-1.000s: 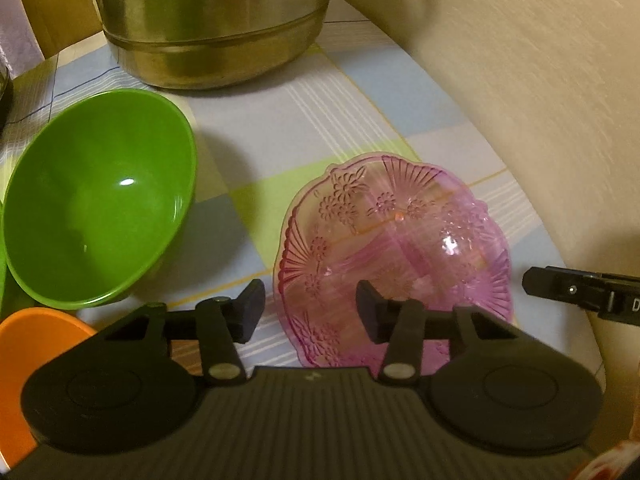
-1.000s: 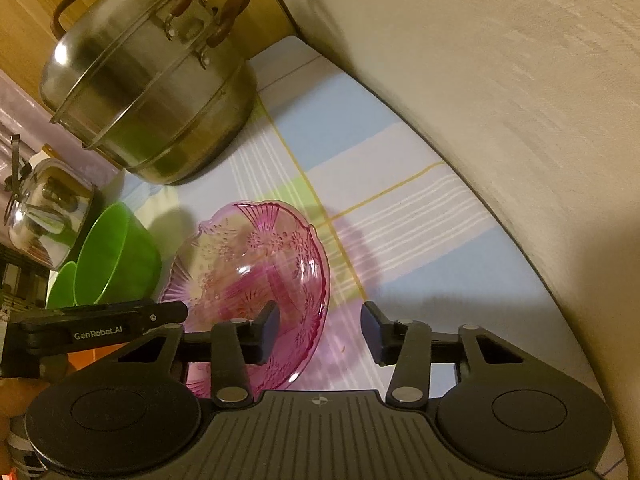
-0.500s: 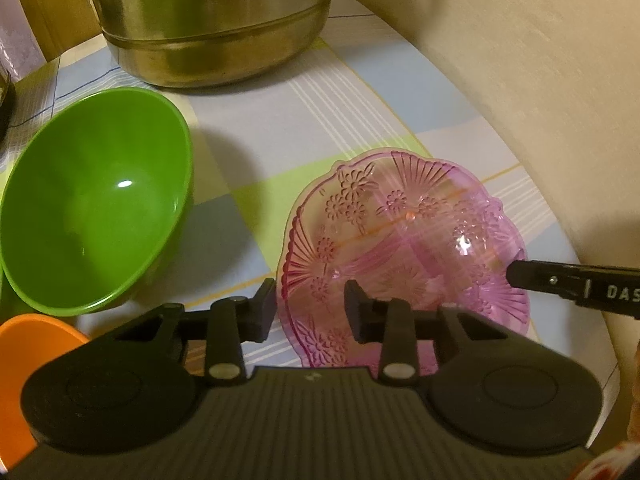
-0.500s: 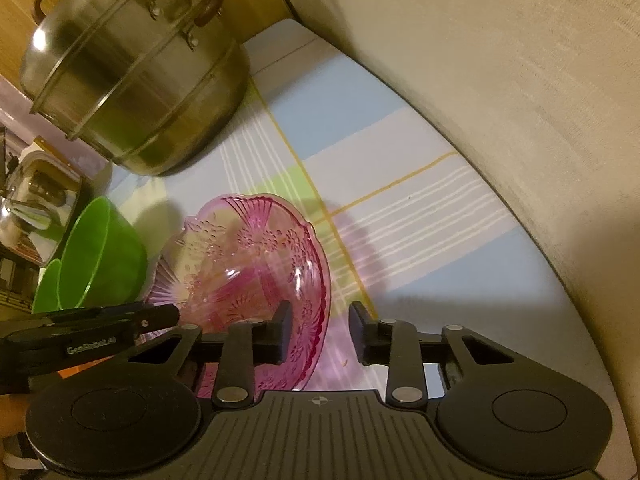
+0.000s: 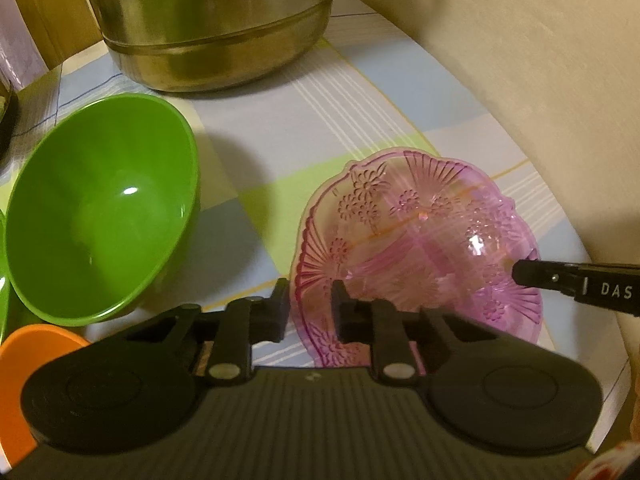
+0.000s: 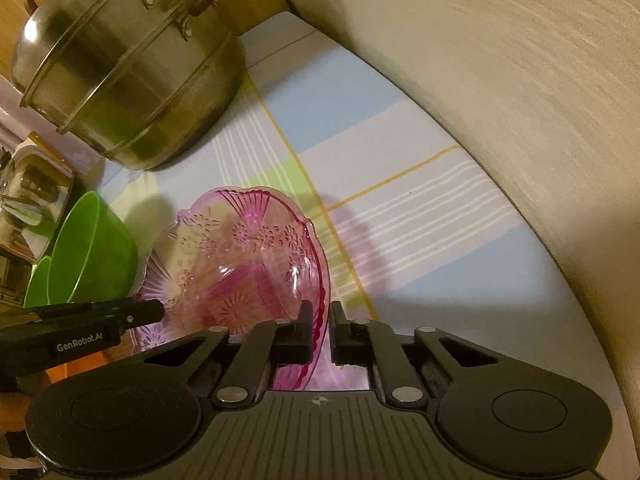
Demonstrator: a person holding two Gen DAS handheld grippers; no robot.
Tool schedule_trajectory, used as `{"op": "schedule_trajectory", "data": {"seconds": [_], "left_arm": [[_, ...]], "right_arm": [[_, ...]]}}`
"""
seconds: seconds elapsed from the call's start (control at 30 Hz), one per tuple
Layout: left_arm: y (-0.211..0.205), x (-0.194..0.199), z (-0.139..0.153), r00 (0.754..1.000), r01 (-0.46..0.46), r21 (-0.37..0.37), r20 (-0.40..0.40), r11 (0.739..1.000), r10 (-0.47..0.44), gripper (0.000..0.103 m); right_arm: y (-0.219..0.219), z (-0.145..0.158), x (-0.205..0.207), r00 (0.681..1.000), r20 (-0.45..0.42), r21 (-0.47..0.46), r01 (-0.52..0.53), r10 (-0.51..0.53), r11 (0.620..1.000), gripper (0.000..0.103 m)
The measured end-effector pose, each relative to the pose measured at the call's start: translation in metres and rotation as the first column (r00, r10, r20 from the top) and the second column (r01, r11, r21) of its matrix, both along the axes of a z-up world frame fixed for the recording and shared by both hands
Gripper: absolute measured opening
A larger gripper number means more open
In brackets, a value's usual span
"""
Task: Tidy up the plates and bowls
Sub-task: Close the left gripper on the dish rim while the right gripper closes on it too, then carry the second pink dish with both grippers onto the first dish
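**Gripping the pink bowl from both sides**

Resting on the checked tablecloth (image 5: pixel 400 92) near its wall-side edge, the pink glass bowl (image 5: pixel 420 236) has its rim pinched on opposite sides: the left gripper (image 5: pixel 310 306) and the right gripper (image 6: pixel 320 330) have both just closed onto it. A green bowl (image 5: pixel 100 216) sits beside it, a steel pot (image 5: pixel 216 20) behind.
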State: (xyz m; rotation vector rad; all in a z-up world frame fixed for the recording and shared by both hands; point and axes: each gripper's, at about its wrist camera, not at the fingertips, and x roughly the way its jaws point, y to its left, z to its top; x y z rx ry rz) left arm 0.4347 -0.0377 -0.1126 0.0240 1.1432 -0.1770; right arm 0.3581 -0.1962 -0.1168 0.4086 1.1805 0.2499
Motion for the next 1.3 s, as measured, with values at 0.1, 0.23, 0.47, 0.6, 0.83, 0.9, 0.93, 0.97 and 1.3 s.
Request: {"op": "schedule_trajectory", "data": {"seconds": [0.1, 0.23, 0.47, 0.6, 0.83, 0.9, 0.93, 0.97, 1.3], "left_arm": [[0.0, -0.001, 0.0, 1.0, 0.007, 0.0, 0.001, 1.0, -0.007, 0.011], [-0.002, -0.002, 0.002, 1.0, 0.015, -0.01, 0.006, 1.0, -0.015, 0.011], [-0.008, -0.005, 0.015, 0.999, 0.034, -0.012, 0.017, 0.999, -0.034, 0.011], [-0.005, -0.008, 0.032, 0.999, 0.035, -0.014, 0.035, 0.999, -0.034, 0.011], [0.006, -0.027, 0.065, 0.998, 0.022, -0.028, 0.065, 0.999, -0.021, 0.012], [0.011, -0.036, 0.075, 0.997, 0.017, -0.035, 0.071, 0.999, -0.014, 0.012], [0.012, -0.039, 0.079, 0.997, 0.014, -0.036, 0.075, 0.999, -0.012, 0.012], [0.014, -0.045, 0.083, 0.997, 0.012, -0.036, 0.078, 0.999, -0.009, 0.012], [0.041, -0.106, 0.096, 0.996, -0.038, -0.038, 0.083, 0.999, 0.041, 0.011]], "right_arm": [[-0.001, 0.002, -0.002, 1.0, 0.004, -0.009, 0.001, -0.001, 1.0, 0.007], [-0.003, 0.006, -0.006, 1.0, 0.013, -0.012, 0.007, -0.007, 1.0, 0.007], [-0.008, 0.017, -0.015, 1.0, 0.024, -0.014, 0.02, -0.02, 1.0, 0.007], [-0.01, 0.036, -0.022, 0.999, 0.045, -0.003, 0.016, -0.016, 1.0, 0.007], [-0.006, 0.078, -0.04, 0.996, 0.093, 0.0, -0.004, 0.004, 1.0, 0.007], [-0.003, 0.089, -0.047, 0.994, 0.104, 0.002, -0.011, 0.011, 1.0, 0.007], [-0.001, 0.094, -0.049, 0.994, 0.108, 0.003, -0.015, 0.015, 1.0, 0.007], [0.001, 0.099, -0.053, 0.993, 0.113, 0.001, -0.02, 0.02, 1.0, 0.007], [0.025, 0.119, -0.102, 0.991, 0.119, 0.006, -0.062, 0.061, 0.998, 0.007]]}}
